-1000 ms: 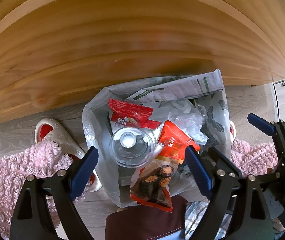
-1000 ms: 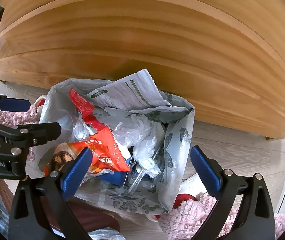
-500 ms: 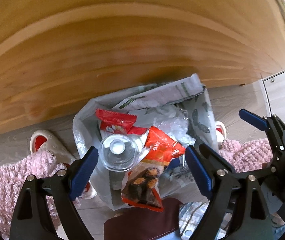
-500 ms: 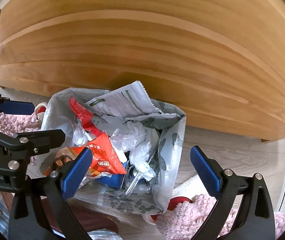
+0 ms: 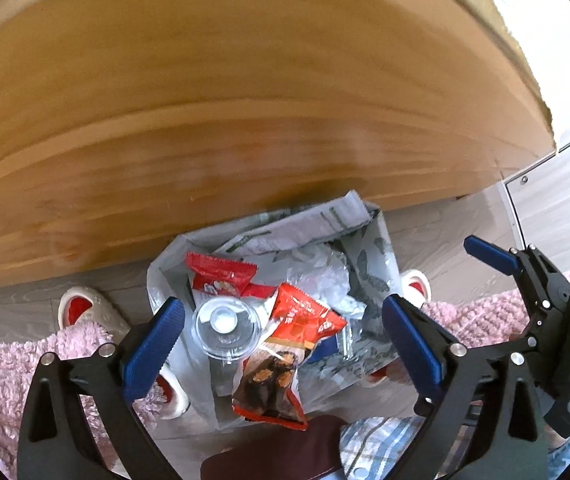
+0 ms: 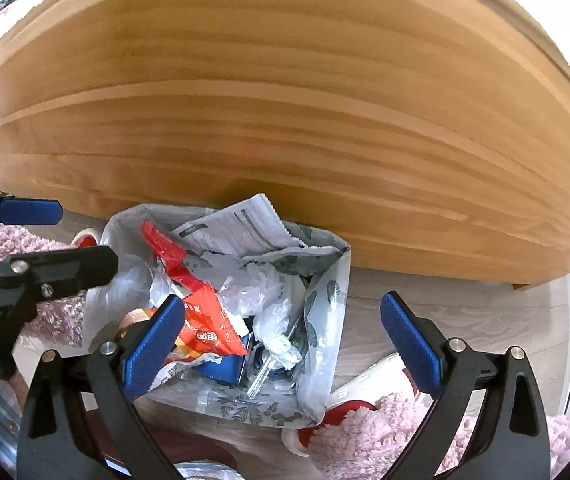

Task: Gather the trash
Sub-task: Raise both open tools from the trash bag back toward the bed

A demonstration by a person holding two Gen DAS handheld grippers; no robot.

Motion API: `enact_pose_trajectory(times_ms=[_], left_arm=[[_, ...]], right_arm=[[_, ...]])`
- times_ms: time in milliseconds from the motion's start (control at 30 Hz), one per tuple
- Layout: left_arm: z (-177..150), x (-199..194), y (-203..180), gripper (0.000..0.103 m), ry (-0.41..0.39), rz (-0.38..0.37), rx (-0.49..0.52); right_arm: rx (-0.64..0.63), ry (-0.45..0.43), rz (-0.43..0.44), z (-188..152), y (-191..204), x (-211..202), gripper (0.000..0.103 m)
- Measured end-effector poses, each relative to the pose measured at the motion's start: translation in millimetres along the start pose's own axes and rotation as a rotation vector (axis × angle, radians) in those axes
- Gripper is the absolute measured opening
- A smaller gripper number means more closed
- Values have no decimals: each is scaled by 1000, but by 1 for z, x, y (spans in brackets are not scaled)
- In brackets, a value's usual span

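Crinkled plastic bag (image 5: pixel 373 264) full: glossy wrappers, clear round lid (image 5: pixel 225 327); jaws apart.

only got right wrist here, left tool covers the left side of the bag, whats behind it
Observer: A clear round cup lies on top of the trash there, against the bag's left wall.
Operator: is the orange wrapper fully in
Observer: It seems not. From the left wrist, the wrapper's dark lower end hangs over the bag's near edge.
Operator: left tool holding anything
Observer: No. The left tool is open above the bag, with nothing between its pads.
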State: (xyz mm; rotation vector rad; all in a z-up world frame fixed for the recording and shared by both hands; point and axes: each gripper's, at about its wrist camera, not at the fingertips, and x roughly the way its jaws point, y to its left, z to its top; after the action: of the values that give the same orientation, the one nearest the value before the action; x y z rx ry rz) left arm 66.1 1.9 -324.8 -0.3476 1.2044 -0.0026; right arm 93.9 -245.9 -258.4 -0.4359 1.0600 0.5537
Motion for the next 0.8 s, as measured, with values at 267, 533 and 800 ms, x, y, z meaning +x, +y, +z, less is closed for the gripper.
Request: enact_pose_trajectory(times_ms=[267,533,800], left_arm=[[3,-19,-2,96,-71,-10,3],[5,-38,-2,96,-147,2,6],[6,-58,-1,96,-217,-24,3]], right_arm=[[16,-60,-4,0,-3,-19,94],[26,-119,3,0,-5,-36,94],[41,-187,-5,1,-11,-51,94]])
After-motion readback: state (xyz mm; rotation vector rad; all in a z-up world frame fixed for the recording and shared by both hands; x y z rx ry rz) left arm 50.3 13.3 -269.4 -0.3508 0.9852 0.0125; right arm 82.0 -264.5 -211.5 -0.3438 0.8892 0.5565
